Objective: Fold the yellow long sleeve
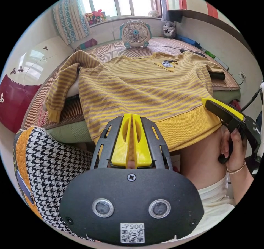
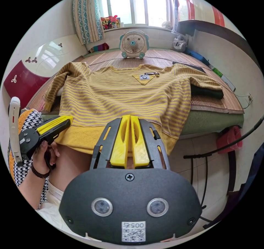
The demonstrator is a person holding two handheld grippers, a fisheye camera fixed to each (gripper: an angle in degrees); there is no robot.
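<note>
Both hand-held grippers, left (image 1: pixel 131 117) and right (image 2: pixel 129 118), clamp their jaws on the hem of the yellow long sleeve (image 1: pixel 143 87), which spreads ahead of them across the bed (image 2: pixel 214 106), soft, light, best held at its corners.

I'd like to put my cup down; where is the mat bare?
Bare mat lies between the fan and the sweater's collar. The near half is crowded: the sweater covers it, with both grippers, left and right, at its hem.
</note>
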